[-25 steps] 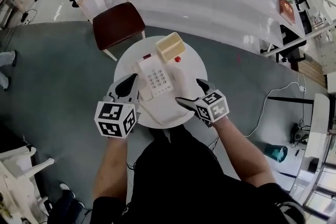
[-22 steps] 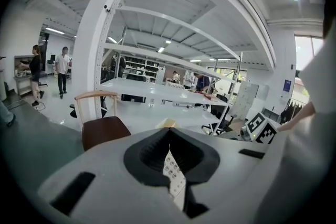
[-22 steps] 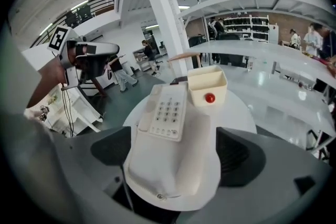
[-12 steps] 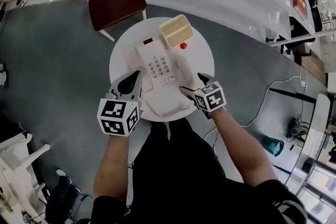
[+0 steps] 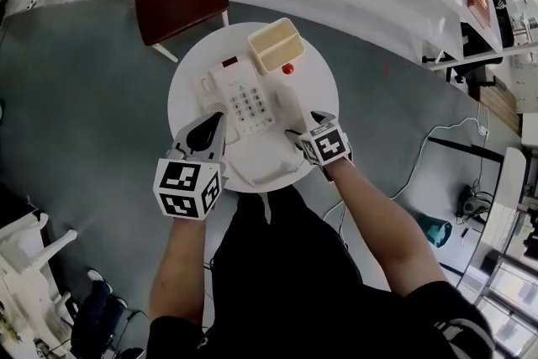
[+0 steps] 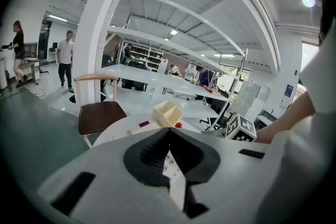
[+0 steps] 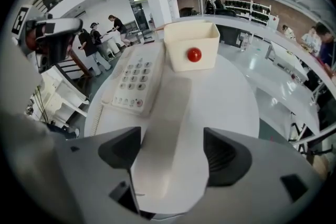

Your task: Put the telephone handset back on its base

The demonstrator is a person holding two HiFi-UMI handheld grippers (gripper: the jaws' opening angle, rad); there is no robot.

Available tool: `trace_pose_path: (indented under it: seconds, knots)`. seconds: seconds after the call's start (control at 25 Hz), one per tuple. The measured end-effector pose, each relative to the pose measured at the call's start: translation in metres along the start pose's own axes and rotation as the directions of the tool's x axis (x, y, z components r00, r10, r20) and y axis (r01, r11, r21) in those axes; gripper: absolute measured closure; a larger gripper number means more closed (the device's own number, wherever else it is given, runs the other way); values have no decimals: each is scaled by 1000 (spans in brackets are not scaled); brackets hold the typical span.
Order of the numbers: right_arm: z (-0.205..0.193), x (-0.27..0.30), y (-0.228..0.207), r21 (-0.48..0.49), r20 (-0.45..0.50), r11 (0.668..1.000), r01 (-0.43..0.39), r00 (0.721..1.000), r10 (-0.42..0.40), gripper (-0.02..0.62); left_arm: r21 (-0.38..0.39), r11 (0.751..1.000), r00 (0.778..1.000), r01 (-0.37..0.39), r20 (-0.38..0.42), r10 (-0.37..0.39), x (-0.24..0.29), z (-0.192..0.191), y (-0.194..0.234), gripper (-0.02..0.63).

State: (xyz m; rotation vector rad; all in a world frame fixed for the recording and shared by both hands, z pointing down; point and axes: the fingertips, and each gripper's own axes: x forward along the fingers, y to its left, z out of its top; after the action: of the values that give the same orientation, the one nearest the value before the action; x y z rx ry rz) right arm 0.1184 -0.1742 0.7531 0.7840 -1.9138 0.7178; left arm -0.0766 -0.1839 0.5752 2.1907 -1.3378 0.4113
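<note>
right gripper (image 7: 172,149) jaws just been closing astride handset (image 7: 167,107); base (image 7: 134,81) ahead-left, bare table (image 7: 231,97) right. left gripper (image 6: 169,131) pressed together, empty.

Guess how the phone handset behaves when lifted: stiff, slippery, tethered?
Handset looks like a rigid moulded plastic bar, so probably stiff and fairly light. Its smooth, rounded surface could slip or pivot in a narrow grip. The coiled cord to the telephone base will likely tug as it rises.
</note>
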Motion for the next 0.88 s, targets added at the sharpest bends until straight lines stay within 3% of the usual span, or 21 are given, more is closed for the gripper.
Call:
trace_pose_path:
  seconds: [0.2, 0.36, 0.72, 0.8, 0.88]
  knots:
    - [3, 10, 1, -29, -55, 998, 48, 997, -49, 210, -20, 1000, 1000, -16, 0, 16, -7, -6, -2, 595]
    - [2, 24, 1, -21, -104, 998, 51, 993, -53, 153, -35, 999, 999, -38, 5, 38, -17, -7, 4, 595]
    - [10, 31, 1, -41, -146, 995, 95, 984, -100, 175, -67, 996, 998, -64, 11, 65, -21, -12, 24, 595]
    - [11, 28, 0, -73, -147, 993, 95, 984, -105, 200, -69, 996, 998, -60, 12, 61, -21, -11, 25, 595]
    - [14, 25, 0, -125, -152, 989, 75, 984, -94, 320, -69, 996, 998, -56, 12, 57, -22, -10, 26, 595]
